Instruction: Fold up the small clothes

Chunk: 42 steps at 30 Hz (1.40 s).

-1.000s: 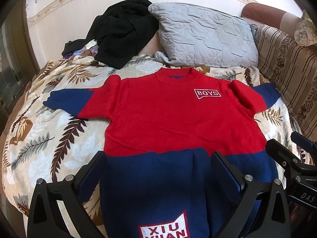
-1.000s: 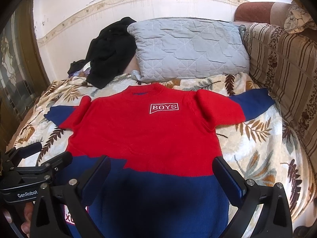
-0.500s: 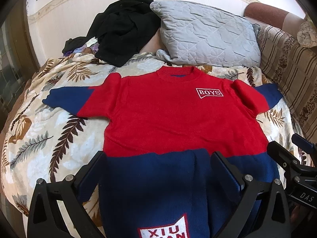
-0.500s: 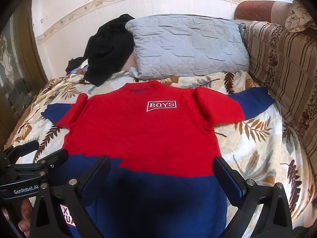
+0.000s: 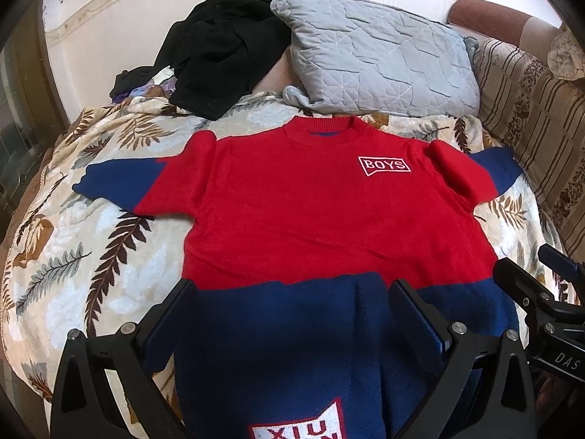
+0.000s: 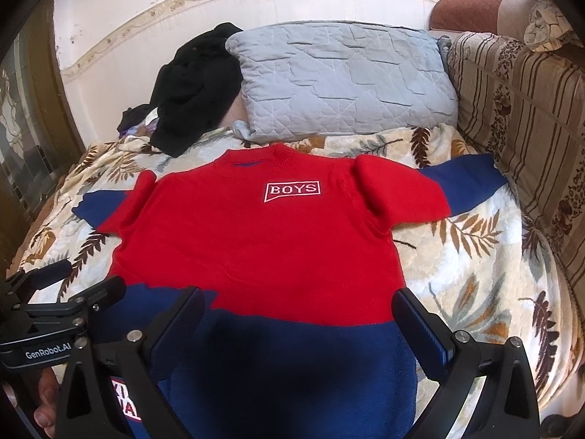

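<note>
A small red and navy sweater [image 5: 310, 212] [image 6: 263, 248] with a white BOYS patch lies flat, front up, on a leaf-print blanket, both sleeves spread sideways. Its navy hem lies nearest me. My left gripper [image 5: 292, 311] hovers open above the hem's left half, fingers wide, nothing between them. My right gripper [image 6: 298, 314] hangs open above the hem's right half, likewise empty. Each gripper shows at the edge of the other's view.
A grey quilted pillow [image 5: 380, 62] and a heap of black clothes [image 5: 223, 51] lie beyond the collar against the wall. A striped sofa back [image 6: 523, 120] runs along the right. The leaf-print blanket [image 5: 80, 241] falls away at the left and near edges.
Both grippers have drifted slightly forward over the hem, so the sweater sits a little lower in each view. Both stay open and the sweater has not moved.
</note>
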Tool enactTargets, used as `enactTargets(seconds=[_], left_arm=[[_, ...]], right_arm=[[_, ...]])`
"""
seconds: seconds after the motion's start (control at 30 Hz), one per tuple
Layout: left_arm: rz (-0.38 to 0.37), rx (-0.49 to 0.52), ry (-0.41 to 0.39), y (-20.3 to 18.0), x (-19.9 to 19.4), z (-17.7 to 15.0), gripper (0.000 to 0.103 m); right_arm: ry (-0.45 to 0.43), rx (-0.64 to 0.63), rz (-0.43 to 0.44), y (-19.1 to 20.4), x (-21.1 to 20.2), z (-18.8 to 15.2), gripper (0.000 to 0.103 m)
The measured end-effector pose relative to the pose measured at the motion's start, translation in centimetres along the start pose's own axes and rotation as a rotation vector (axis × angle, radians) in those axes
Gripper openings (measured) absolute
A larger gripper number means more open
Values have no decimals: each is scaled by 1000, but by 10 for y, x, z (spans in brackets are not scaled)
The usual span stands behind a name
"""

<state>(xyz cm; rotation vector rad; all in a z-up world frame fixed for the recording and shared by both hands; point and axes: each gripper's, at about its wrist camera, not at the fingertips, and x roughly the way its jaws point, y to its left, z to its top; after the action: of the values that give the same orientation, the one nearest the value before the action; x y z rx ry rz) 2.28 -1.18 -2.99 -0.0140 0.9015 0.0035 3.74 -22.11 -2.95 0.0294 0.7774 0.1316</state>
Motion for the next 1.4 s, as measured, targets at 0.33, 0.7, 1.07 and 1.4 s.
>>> enactTargets(seconds=[0.33, 0.7, 1.07, 1.4], left_arm=[[-2, -5, 14, 3, 10, 0, 103], [218, -304, -19, 152, 48, 1, 103], [386, -422, 29, 225, 98, -25, 103], [377, -433, 16, 226, 102, -26, 103]], right_arm=[[22, 32, 43, -11, 12, 0, 103], [-58, 439, 120, -186, 48, 45, 103], [8, 871, 39, -340, 182, 76, 77], [-77, 505, -76, -259, 144, 182, 12]])
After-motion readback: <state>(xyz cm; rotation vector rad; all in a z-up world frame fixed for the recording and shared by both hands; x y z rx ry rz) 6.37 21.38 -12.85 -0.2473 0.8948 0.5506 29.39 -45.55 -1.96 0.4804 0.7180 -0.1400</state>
